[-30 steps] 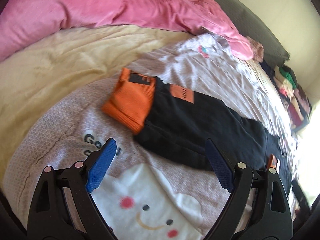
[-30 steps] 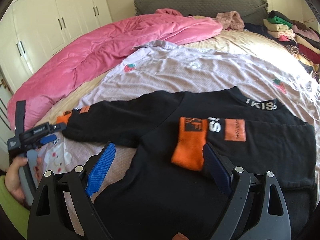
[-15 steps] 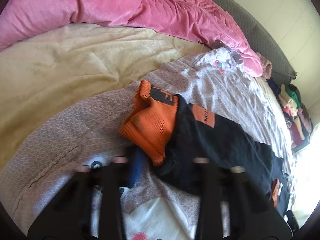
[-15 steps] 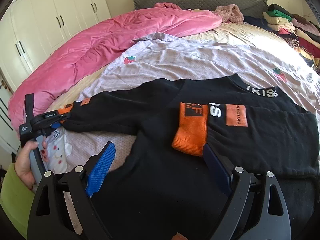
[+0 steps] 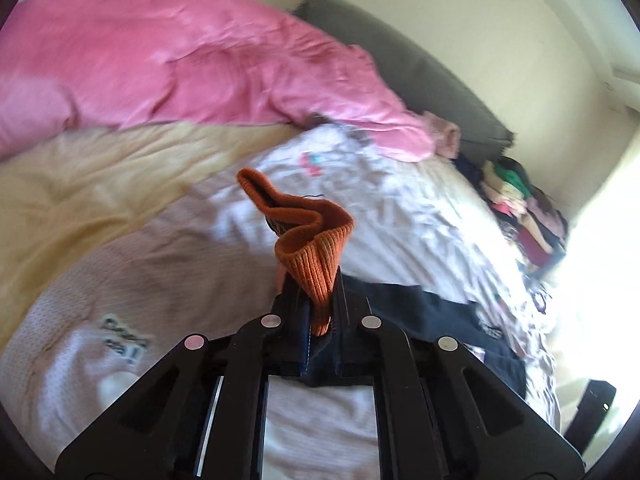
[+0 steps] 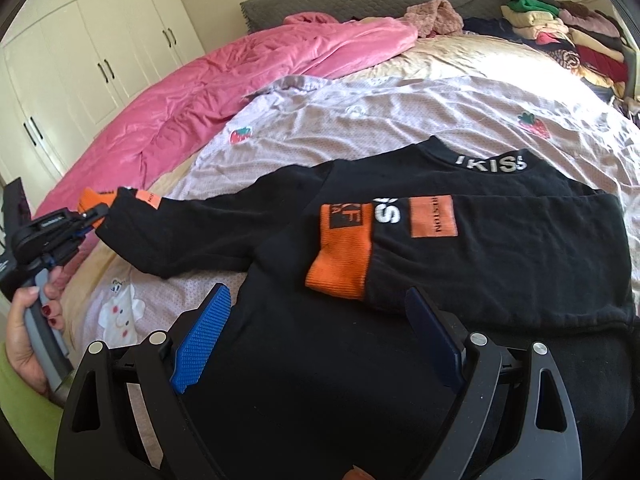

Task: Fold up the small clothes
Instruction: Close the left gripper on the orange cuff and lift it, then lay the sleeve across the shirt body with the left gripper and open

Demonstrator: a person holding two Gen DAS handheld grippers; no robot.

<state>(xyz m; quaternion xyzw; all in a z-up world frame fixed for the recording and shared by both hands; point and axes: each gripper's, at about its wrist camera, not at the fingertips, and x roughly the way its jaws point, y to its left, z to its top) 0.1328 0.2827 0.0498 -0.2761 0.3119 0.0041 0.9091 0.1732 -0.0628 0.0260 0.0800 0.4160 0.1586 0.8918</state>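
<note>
- The black sweatshirt point(image 6: 460, 264) lies spread on the lilac sheet point(image 6: 400, 112) in the middle of the bed, collar with white lettering toward the headboard, one sleeve already folded across the chest with its orange cuff point(image 6: 344, 256) lying flat.
- Big change: a second ago the left gripper point(image 5: 318, 312) hovered wide open over the other sleeve's cuff point(image 5: 308, 240); now it has clamped down on it and lifted, the ribbed orange knit bunched and standing up between the closed pads.
- The right-wrist view confirms it: the left gripper point(image 6: 86, 216) holds the sleeve end out to the side, the sleeve stretching off the sheet toward it.
- My read: the second sleeve fold is starting, and the cuff needs carrying across the chest to meet the first one.
- The right gripper point(image 6: 316, 336) hangs wide open just above the sweatshirt's lower body, blue pads point(image 6: 204, 332) apart, gripping nothing.
- Containers: none in sight, no basket or box. The nearest thing to storage is a stack of folded clothes point(image 6: 560, 28) at the far corner by the headboard, well apart from the work.
- The pink duvet point(image 6: 224, 84) is heaped along the far side, clear of the sweatshirt.
</note>
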